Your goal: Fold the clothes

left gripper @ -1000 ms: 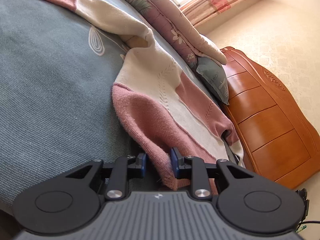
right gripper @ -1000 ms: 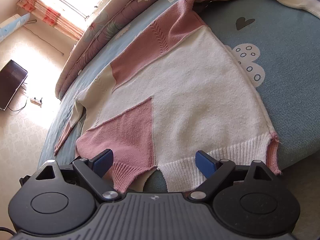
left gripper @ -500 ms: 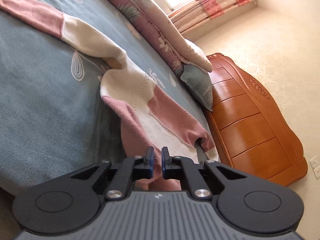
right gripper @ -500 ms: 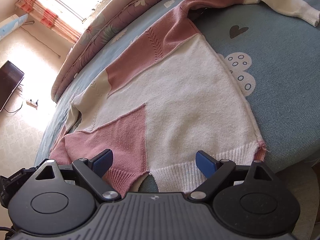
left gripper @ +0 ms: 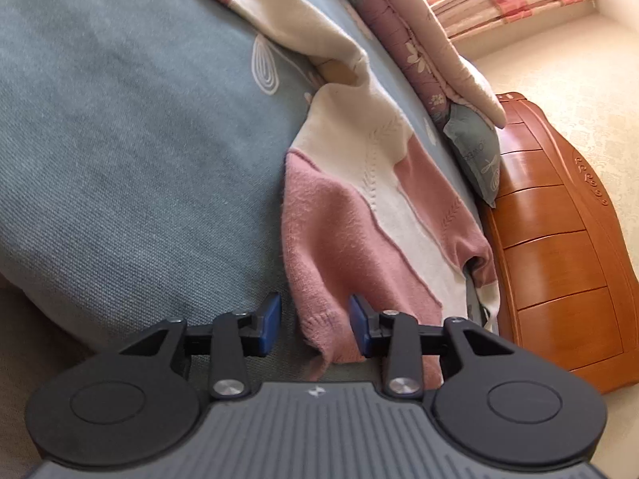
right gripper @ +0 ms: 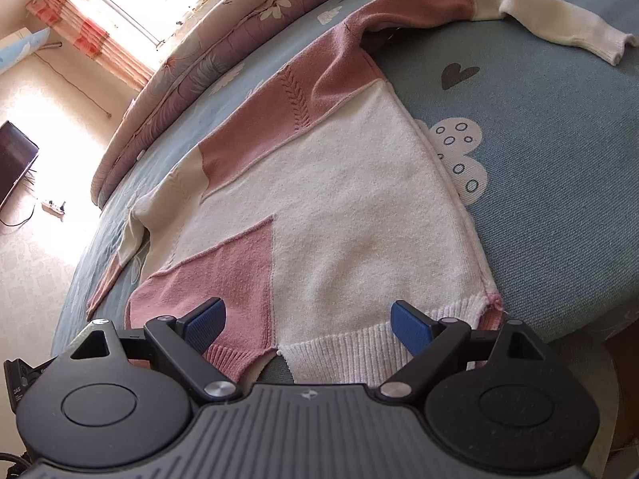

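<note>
A pink and cream knitted sweater (right gripper: 359, 207) lies spread flat on the blue-grey bed sheet (right gripper: 559, 199). One sleeve (right gripper: 559, 20) stretches out to the far right. Its ribbed hem hangs at the bed's near edge. My right gripper (right gripper: 307, 315) stands wide open just above the middle of that hem, holding nothing. In the left wrist view the sweater (left gripper: 359, 239) runs away from me along the sheet (left gripper: 120, 139). My left gripper (left gripper: 314, 319) is open, and the pink hem corner sits loosely between its blue pads (left gripper: 268, 321).
A rolled floral quilt (right gripper: 239, 40) lies along the far side of the bed, with a grey pillow (left gripper: 475, 151) by it. A wooden bed board (left gripper: 559, 239) stands to the right. On the floor are a dark screen (right gripper: 14, 159) and a power strip (right gripper: 54, 207).
My left gripper was shut on the pink hem corner half a second ago and has now opened, sitting lower and closer to the bed. My right gripper stays open and has shifted slightly.
</note>
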Tool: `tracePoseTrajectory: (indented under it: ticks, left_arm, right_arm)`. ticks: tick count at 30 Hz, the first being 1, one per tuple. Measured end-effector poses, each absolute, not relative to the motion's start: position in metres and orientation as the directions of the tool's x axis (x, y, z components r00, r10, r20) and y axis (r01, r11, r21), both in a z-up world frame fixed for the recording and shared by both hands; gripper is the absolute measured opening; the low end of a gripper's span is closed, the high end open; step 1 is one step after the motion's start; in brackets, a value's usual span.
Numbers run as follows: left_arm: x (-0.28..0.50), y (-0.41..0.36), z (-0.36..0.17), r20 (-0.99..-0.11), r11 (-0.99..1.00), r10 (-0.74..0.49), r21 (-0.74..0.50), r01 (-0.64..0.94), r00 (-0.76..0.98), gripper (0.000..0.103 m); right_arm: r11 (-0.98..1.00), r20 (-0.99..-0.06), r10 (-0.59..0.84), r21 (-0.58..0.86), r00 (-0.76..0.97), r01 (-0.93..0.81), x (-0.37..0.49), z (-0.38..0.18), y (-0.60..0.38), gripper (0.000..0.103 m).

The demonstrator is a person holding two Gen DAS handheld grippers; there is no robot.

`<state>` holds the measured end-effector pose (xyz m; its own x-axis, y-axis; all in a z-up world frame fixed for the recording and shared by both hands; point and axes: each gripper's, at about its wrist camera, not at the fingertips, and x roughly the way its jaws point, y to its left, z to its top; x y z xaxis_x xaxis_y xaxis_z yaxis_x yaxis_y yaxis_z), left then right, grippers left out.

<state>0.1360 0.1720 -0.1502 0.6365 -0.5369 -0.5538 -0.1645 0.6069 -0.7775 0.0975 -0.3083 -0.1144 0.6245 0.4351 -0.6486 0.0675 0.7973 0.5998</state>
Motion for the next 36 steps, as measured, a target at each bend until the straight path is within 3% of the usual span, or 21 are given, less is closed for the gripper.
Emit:
tracePoseTrajectory:
  ticks: [2, 8, 10, 11, 21, 26, 28, 30, 32, 36]
  left_arm:
    - [0.139, 0.173, -0.159, -0.515, 0.548, -0.562, -0.818, -0.175, 0.647, 0.042]
    - [0.144, 0.153, -0.160, -0.539, 0.589, -0.554, -0.793, -0.159, 0.635, 0.040]
    - [0.146, 0.147, -0.160, -0.556, 0.606, -0.549, -0.779, -0.160, 0.625, 0.012]
    - [0.146, 0.145, -0.158, -0.582, 0.626, -0.538, -0.760, -0.174, 0.609, 0.003]
    - [0.114, 0.173, -0.068, -0.605, 0.757, -0.505, -0.653, -0.022, 0.616, 0.004]
    - [0.112, 0.190, -0.049, -0.634, 0.811, -0.422, -0.583, -0.043, 0.648, 0.004]
    - [0.115, 0.191, -0.042, -0.632, 0.827, -0.403, -0.561, -0.033, 0.662, 0.007]
    - [0.123, 0.181, -0.038, -0.623, 0.832, -0.428, -0.555, 0.017, 0.655, 0.021]
    - [0.134, 0.167, -0.036, -0.626, 0.845, -0.442, -0.530, 0.065, 0.642, 0.026]
    - [0.164, 0.152, -0.041, -0.633, 0.864, -0.429, -0.496, 0.087, 0.644, 0.026]
  right_arm:
    - [0.796, -0.648, 0.432, 0.601, 0.627, 0.072, 0.096, -0.114, -0.309, 0.093]
    - [0.794, -0.647, 0.435, 0.604, 0.627, 0.073, 0.097, -0.117, -0.307, 0.093]
    - [0.795, -0.646, 0.438, 0.603, 0.625, 0.067, 0.097, -0.118, -0.304, 0.093]
    - [0.797, -0.647, 0.436, 0.600, 0.626, 0.066, 0.097, -0.118, -0.303, 0.093]
    - [0.819, -0.649, 0.398, 0.570, 0.649, 0.067, 0.090, -0.106, -0.321, 0.093]
    - [0.840, -0.662, 0.380, 0.539, 0.646, 0.057, 0.090, -0.103, -0.318, 0.093]
    - [0.870, -0.675, 0.362, 0.493, 0.643, 0.028, 0.092, -0.098, -0.310, 0.093]
    - [0.896, -0.685, 0.354, 0.443, 0.637, -0.021, 0.096, -0.093, -0.298, 0.093]
    - [0.917, -0.694, 0.346, 0.391, 0.631, -0.073, 0.101, -0.088, -0.287, 0.093]
    - [0.941, -0.714, 0.323, 0.310, 0.622, -0.133, 0.110, -0.082, -0.266, 0.093]
